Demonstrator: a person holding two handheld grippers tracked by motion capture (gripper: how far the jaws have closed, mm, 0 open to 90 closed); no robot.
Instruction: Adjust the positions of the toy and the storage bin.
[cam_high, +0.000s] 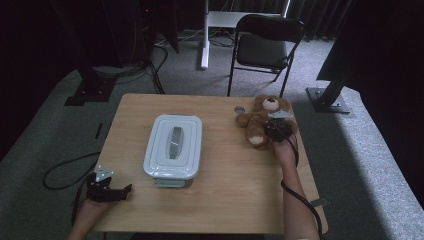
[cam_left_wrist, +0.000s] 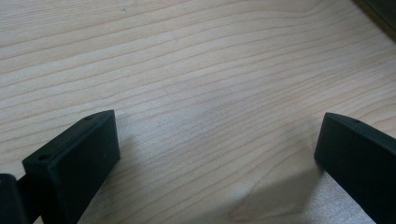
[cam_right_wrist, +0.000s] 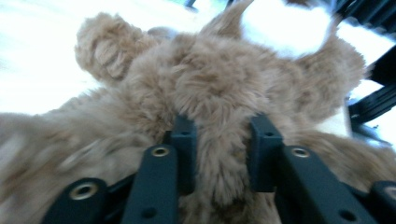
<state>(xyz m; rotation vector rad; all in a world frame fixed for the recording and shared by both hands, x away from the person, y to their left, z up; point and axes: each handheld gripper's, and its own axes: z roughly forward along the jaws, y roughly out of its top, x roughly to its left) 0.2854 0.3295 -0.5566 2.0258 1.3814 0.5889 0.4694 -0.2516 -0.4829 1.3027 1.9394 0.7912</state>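
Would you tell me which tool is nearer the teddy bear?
The right. The right tool is on the teddy bear, jaws pinching its fur; the left tool sits at the table's near left corner, beyond the white box.

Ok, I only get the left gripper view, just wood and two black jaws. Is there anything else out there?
Observer: Yes, a white box with its lid on, in the middle.
Operator: Any toys?
Observer: A teddy lies at the far right.
Operator: Is someone grabbing it?
Observer: The right hand-held gripper is closed on its fur.
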